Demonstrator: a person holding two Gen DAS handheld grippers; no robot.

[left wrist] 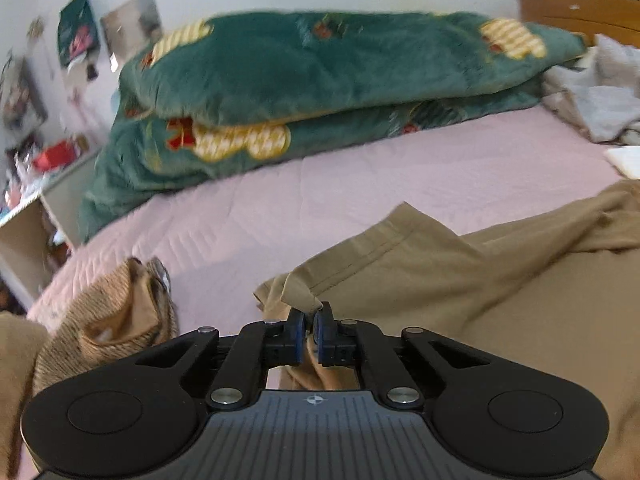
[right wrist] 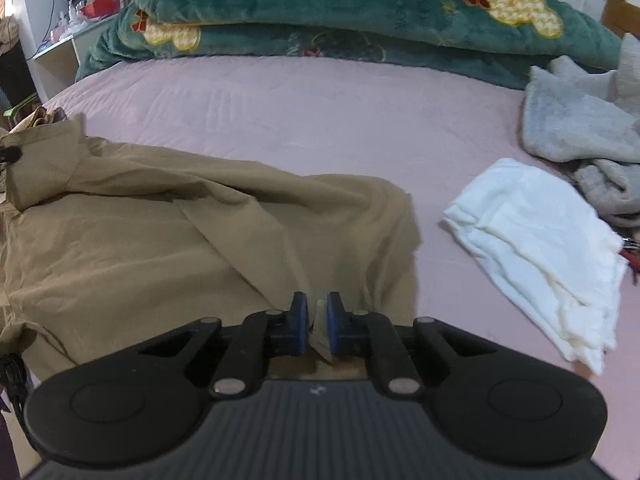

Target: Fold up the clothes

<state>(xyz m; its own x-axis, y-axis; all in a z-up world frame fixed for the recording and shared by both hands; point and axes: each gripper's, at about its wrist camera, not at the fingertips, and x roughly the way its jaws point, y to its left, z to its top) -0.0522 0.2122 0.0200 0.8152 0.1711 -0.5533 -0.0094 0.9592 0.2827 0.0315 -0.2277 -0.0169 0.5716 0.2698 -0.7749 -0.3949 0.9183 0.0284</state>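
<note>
The tan garment [right wrist: 168,240] lies spread over the near part of the pink bed [right wrist: 300,112], creased and only partly laid out, with one flap already turned over along a diagonal line across its middle. Both tools have hold of it. In the left wrist view the left gripper [left wrist: 308,320] has its fingers [left wrist: 297,334] pressed nearly together on a small bunched corner of the cloth near a hemmed edge that stands up in a peak just beyond. In the right wrist view the right gripper [right wrist: 316,320] has its fingers [right wrist: 332,328] drawn in on a thin fold of the same tan cloth at the garment's near right edge, with a narrow gap between the pads on the left side of the fold. By my reading this garment is at an early fold: it is gripped at two points, but no neat rectangle has formed. A white cloth [right wrist: 532,264] on the right looks loosely folded, perhaps finished. A grey heap [right wrist: 580,120] at the far right and a brown knitted piece [left wrist: 116,320] at the near left both lie crumpled, so most of the work seems left. The green blanket [right wrist: 360,4] sits stacked at the far side.
</note>
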